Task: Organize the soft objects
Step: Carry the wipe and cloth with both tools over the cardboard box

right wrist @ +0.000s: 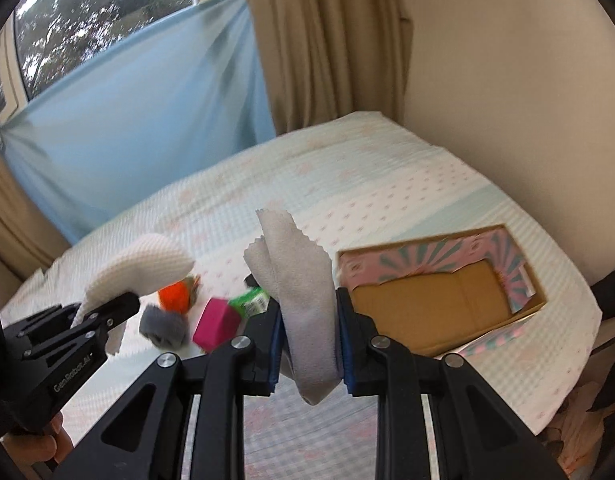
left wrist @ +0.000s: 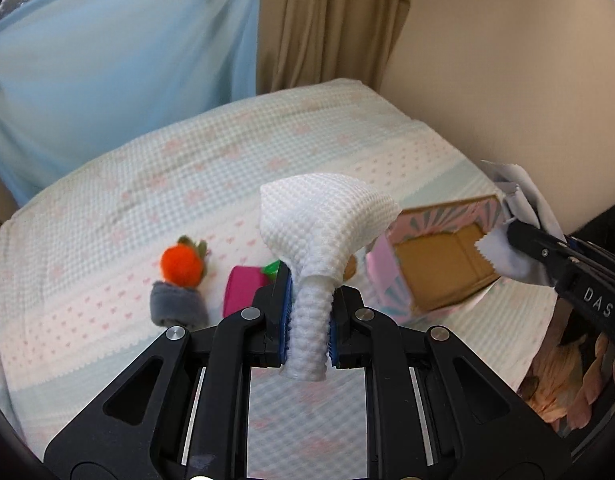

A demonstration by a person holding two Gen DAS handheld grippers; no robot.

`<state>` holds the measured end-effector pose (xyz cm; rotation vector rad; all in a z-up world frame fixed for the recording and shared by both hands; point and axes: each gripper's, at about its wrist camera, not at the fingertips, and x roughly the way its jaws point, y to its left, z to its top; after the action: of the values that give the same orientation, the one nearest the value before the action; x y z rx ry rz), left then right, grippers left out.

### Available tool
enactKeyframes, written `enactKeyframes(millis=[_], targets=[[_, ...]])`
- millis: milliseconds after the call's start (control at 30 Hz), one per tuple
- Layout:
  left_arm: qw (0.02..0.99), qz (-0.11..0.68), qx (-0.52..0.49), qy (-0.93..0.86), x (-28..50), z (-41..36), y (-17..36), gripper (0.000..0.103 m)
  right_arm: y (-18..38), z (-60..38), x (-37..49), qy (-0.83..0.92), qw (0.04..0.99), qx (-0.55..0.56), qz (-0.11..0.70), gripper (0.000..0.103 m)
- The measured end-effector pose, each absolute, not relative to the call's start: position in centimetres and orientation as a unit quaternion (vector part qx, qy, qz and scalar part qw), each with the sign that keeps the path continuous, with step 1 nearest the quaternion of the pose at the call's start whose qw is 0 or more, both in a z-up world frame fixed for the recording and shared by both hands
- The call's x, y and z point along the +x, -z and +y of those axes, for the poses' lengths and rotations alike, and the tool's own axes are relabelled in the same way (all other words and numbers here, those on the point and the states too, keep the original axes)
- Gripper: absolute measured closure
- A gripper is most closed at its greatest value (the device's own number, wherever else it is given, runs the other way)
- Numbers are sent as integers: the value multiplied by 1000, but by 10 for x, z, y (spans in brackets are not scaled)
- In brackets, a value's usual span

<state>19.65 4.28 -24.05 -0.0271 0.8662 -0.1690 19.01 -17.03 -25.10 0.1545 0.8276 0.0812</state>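
My left gripper (left wrist: 310,316) is shut on a white waffle-weave cloth (left wrist: 321,220) and holds it up above the bed; it also shows at the left of the right wrist view (right wrist: 119,304). My right gripper (right wrist: 310,320) is shut on a pale grey cloth (right wrist: 299,272) with zigzag edges; it shows at the right of the left wrist view (left wrist: 519,240). An open pink and teal cardboard box (right wrist: 439,300) lies on the bed to the right (left wrist: 439,272). An orange plush (left wrist: 181,266), a grey fuzzy item (left wrist: 177,308), a magenta block (left wrist: 241,288) and a green item (right wrist: 251,302) lie left of it.
The bed (left wrist: 187,168) has a pale waffle cover with pink hearts. A blue sheet (left wrist: 119,68) and beige curtain (left wrist: 323,20) hang behind it. A cream wall (left wrist: 507,80) stands at the right. Floral fabric (left wrist: 567,380) lies off the bed's right edge.
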Motion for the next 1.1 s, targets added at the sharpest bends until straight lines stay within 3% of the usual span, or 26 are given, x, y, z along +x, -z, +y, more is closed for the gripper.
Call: enactKeyframes(millis=[200, 433, 700, 1100], targets=[[902, 424, -26, 75, 209, -23, 220, 91, 238, -245, 208, -36, 902, 73, 424, 81], [878, 474, -16, 62, 242, -111, 247, 91, 267, -325, 236, -39, 875, 58, 479, 81], [836, 546, -35, 42, 284, -180, 310, 91, 317, -376, 282, -79, 826, 44, 556, 81], [773, 633, 5, 39, 336, -225, 408, 91, 397, -408, 352, -99, 753, 88, 645, 81]])
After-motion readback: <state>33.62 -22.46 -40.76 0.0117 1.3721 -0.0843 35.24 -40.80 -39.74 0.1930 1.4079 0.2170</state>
